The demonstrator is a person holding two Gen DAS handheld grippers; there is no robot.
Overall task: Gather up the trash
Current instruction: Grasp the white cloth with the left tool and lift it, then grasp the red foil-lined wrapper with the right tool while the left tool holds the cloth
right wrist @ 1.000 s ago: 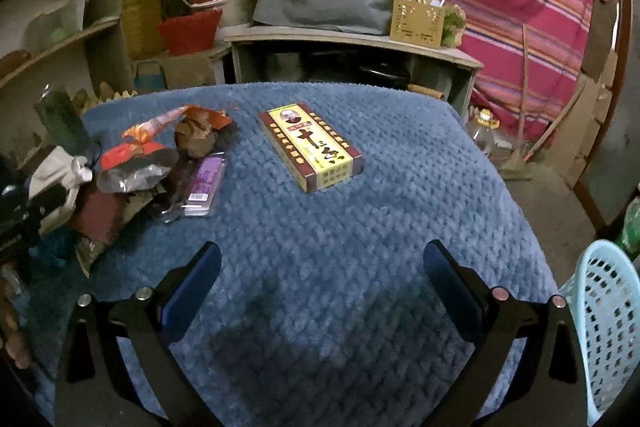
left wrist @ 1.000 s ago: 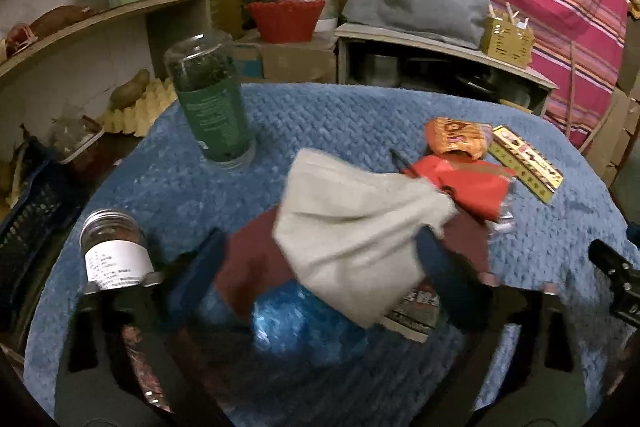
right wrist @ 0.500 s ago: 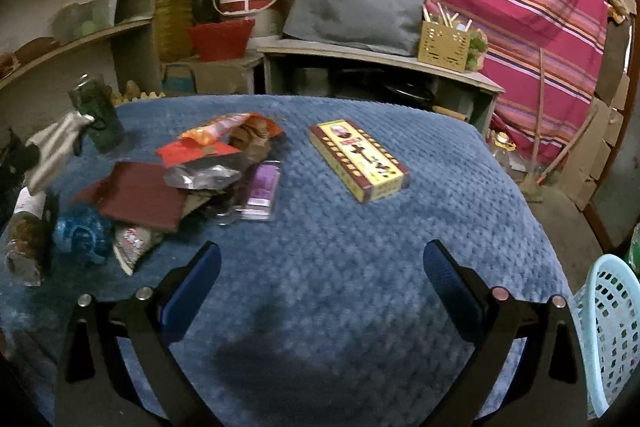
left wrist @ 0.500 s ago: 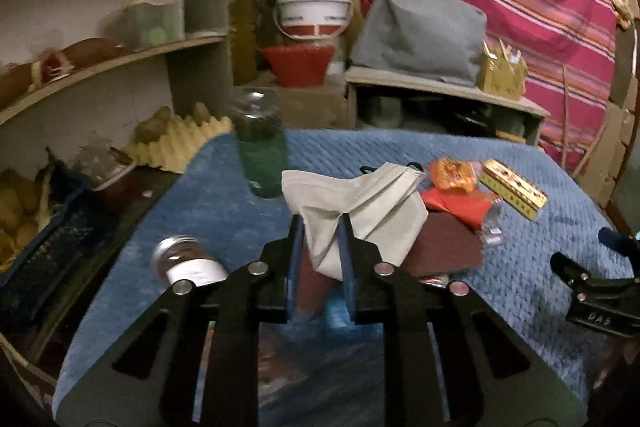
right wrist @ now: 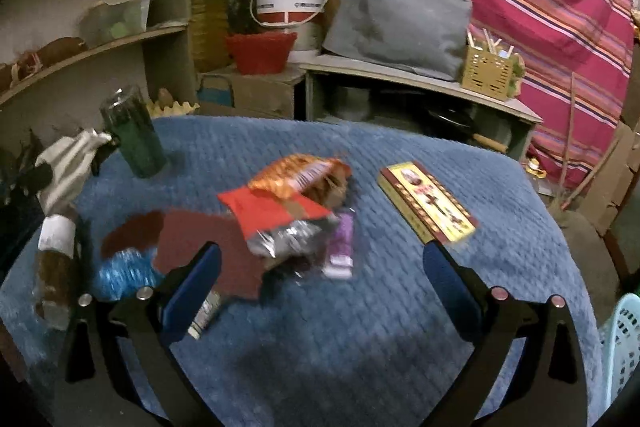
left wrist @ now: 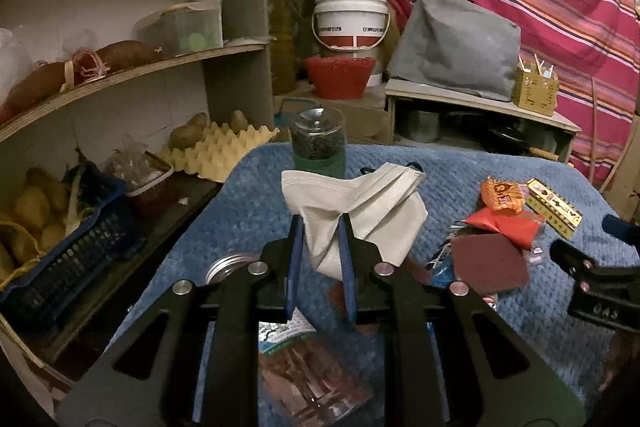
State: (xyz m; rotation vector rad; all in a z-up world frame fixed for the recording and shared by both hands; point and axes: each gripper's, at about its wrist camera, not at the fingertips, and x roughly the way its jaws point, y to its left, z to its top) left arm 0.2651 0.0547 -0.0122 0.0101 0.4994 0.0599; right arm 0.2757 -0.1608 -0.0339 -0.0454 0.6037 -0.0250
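Observation:
My left gripper (left wrist: 320, 227) is shut on a used white face mask (left wrist: 360, 203) and holds it above the blue-covered table (left wrist: 460, 171). The mask also shows at the left of the right wrist view (right wrist: 68, 163). My right gripper (right wrist: 320, 267) is open and empty above a pile of trash: an orange snack bag (right wrist: 300, 173), a red wrapper (right wrist: 272, 209), a maroon sheet (right wrist: 200, 247), a purple packet (right wrist: 342, 245) and a crumpled blue wrapper (right wrist: 124, 273). The pile also shows in the left wrist view (left wrist: 492, 247).
A green-filled glass jar (left wrist: 318, 143) stands at the table's back left. A lidded jar (left wrist: 228, 265) lies below my left gripper. A yellow box (right wrist: 428, 207) lies at the right. A light blue basket (right wrist: 622, 351) stands off the table's right edge. Shelves (left wrist: 132, 71) stand left.
My left gripper shut on the mask and lifted it off the pile. My right gripper moved left toward the trash pile, still open.

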